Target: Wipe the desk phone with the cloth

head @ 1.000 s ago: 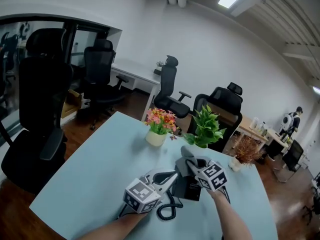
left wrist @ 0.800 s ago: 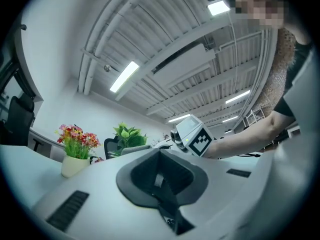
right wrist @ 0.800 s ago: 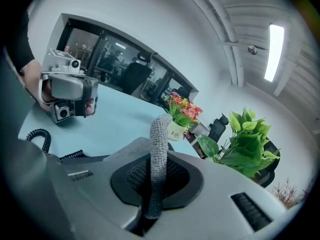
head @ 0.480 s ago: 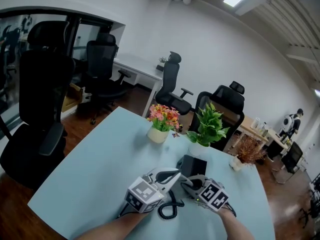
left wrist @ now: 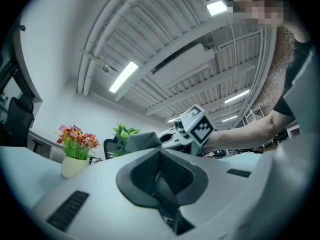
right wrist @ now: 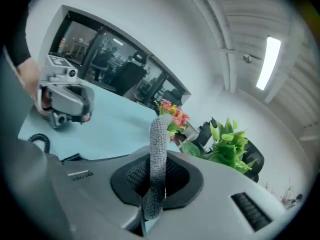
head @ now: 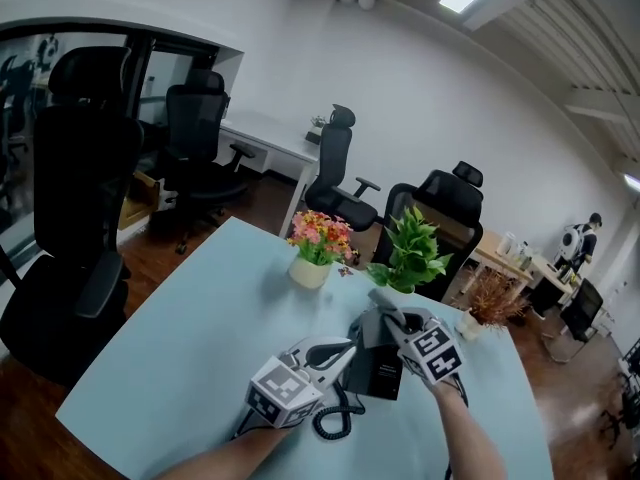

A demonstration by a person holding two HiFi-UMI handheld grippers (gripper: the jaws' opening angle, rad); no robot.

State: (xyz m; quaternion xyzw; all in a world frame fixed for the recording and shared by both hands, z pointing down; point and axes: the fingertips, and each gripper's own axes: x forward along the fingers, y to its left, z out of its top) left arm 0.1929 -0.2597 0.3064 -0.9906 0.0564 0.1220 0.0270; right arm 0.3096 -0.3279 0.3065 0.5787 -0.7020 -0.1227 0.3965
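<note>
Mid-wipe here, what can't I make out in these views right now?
Head view: the right tool and its grey knitted cloth cover much of the black desk phone; cloth-to-phone contact is not visible.
Left gripper view, right gripper view: each tool's own body fills the lower frame, blocking the wiping spot.
Head view: the black coiled cord sits partly behind the left tool and is too small to trace.

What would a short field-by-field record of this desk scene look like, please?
surface: light blue table
phone: black desk phone with coiled cord, near the table's close edge
right tool: shut on the grey cloth, at the phone's far end
left tool: jaws together, nothing between them, beside the phone
other items: flower pot and green plant, farther back on the table
</note>
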